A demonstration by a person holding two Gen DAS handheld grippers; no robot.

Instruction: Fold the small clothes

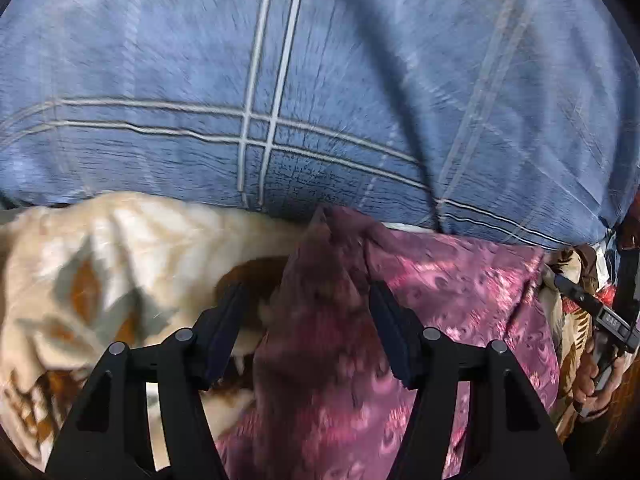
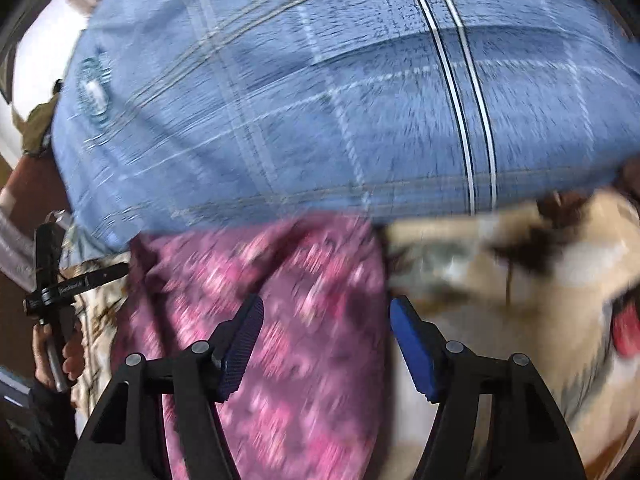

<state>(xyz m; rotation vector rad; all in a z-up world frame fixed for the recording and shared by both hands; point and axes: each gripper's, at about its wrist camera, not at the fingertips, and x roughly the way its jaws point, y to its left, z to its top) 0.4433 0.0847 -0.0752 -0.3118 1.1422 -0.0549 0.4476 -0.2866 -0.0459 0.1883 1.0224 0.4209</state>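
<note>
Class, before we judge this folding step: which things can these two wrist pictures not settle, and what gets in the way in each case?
- Pink patterned cloth: right wrist view, motion blur hides its shape and edges; the bottom edge cuts it off.
- Left gripper: open over the cloth; contact unclear, blurred.
- Cream blanket: extent hidden by the blue checked fabric.
- Pale round mark: too blurred to read.

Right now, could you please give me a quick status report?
Left hand-held gripper open, right hand-held gripper open, both empty. Purple patterned cloth beneath both, unfolded. Blue plaid fabric overlaps its far edge.
</note>
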